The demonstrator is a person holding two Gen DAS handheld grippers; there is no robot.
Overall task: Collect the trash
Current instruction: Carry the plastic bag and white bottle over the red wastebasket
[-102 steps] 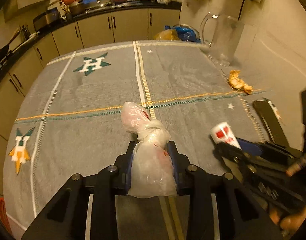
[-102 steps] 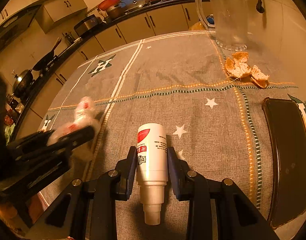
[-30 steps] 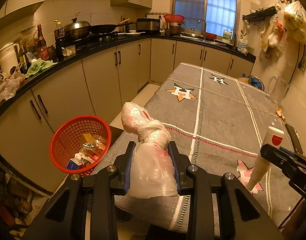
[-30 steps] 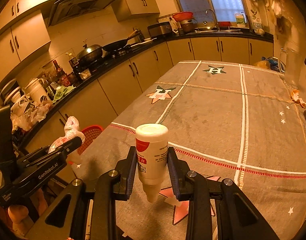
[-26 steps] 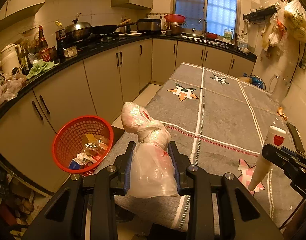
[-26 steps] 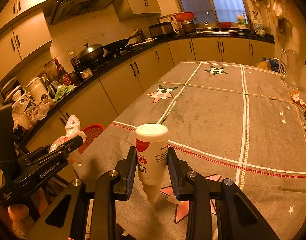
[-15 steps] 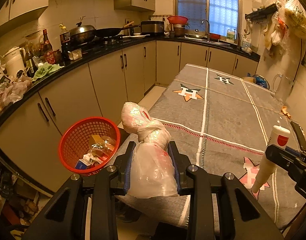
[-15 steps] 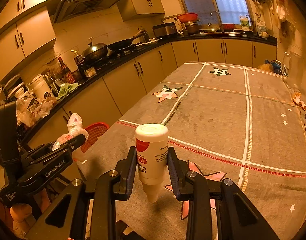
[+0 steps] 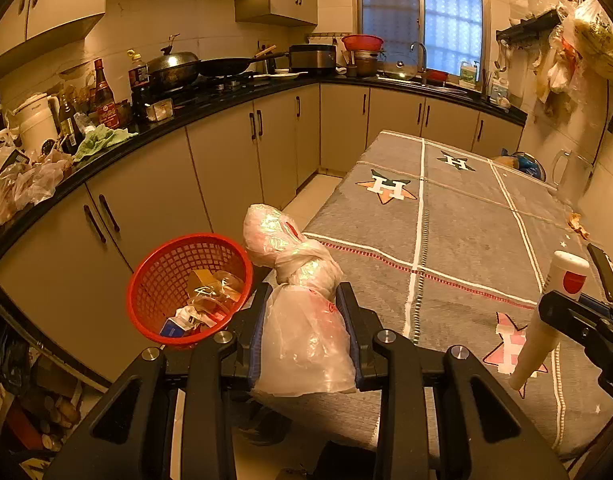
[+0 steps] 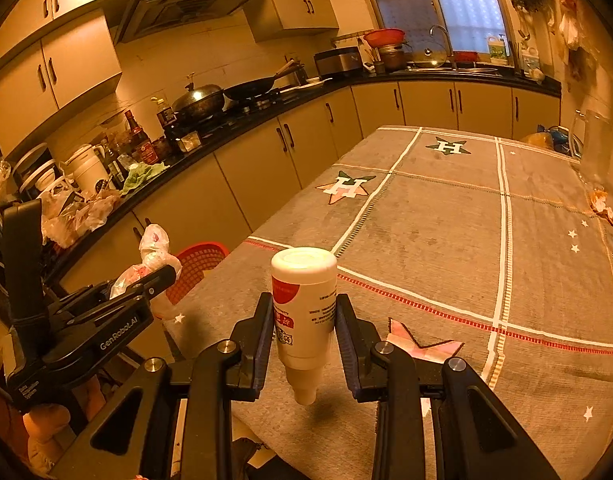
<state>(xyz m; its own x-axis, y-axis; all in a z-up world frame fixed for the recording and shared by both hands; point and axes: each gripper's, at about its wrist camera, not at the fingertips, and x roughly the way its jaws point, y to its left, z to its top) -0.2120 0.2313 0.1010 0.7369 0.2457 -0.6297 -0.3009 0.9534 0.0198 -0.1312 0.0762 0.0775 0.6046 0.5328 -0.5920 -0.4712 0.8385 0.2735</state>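
1. The left gripper [image 9: 304,322] is held off the near end of the table [image 9: 466,236], tilted downward, with the floor and a red mesh basket [image 9: 154,280] below and to its left.
2. Its two fingers are clamped on a knotted plastic bag [image 9: 302,320]; the bag's bulging lower part fills the gap between the pads, while the knot and twisted top stick out beyond the fingertips.
3. The red mesh basket stands on the floor beside the cabinets, just left of the bag, and already holds wrappers and a small carton.
4. The right gripper [image 10: 304,332] is held above the near end of the grey tablecloth [image 10: 446,220], also tilted downward.
5. Its fingers are closed tight on a white squeeze bottle [image 10: 304,304] with a red label; the pads grip the bottle's body, the flat base points away from the camera, and the nozzle points down toward it.
6. From the right wrist view, the left gripper shows at the lower left with the bag in its tips, in front of the basket.
7. Orange peel [image 10: 602,202] lies near the table's far right edge.
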